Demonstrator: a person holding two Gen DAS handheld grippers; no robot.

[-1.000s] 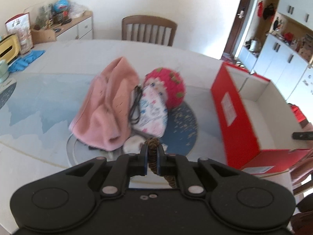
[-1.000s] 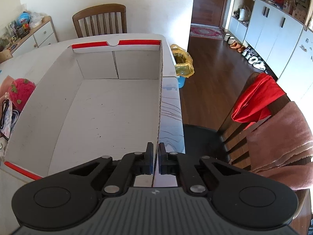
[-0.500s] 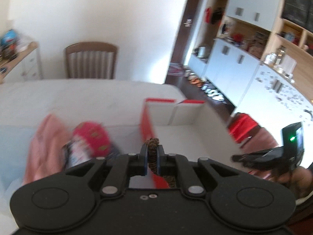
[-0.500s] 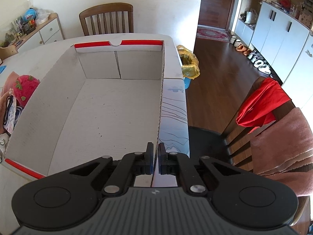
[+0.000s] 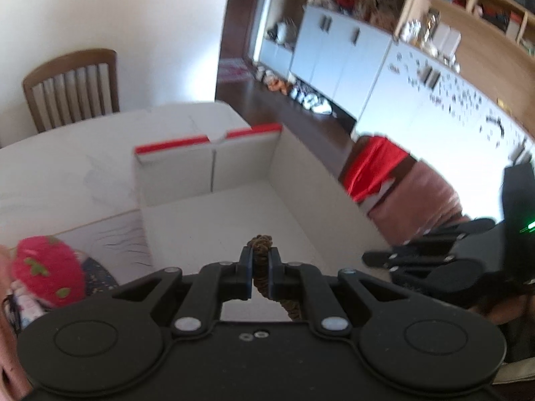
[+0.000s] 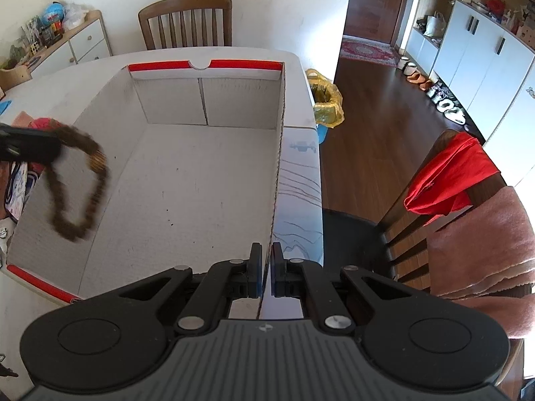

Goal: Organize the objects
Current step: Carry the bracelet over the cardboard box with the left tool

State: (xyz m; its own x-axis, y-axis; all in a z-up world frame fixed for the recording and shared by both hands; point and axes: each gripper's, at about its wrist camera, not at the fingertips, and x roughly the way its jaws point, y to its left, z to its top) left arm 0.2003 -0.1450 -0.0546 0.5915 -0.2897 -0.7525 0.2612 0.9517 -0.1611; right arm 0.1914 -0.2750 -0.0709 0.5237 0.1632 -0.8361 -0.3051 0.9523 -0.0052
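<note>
Hanging from the left claw [image 5: 260,265], a brown beaded loop [image 6: 78,180] — pinched at its top between the two fingers, the rest drooping over the left side of the open cardboard box [image 6: 207,180]. From the left wrist view only the knotted top of the loop [image 5: 260,250] shows above the fingertips, with a short length trailing below them; the claw is clenched on it, narrow gap filled by the strand. In the right wrist view the left claw [image 6: 30,147] enters from the left edge, the loop blurred, its lowest bend low against the left inner wall — whether it touches cannot be told.

Right claw [image 6: 266,269]: closed onto the right wall of the box, the corrugated edge running between its fingertips.

Box: white inside, red-trimmed rim, resting on the pale surface [image 6: 301,173], nothing else visible on its floor.

Beside the box, on the left: red strawberry plush [image 5: 46,274], pink cloth [image 6: 21,118], a patterned pouch [image 6: 16,183]. Beyond the surface, a wooden chair [image 6: 185,21].
</note>
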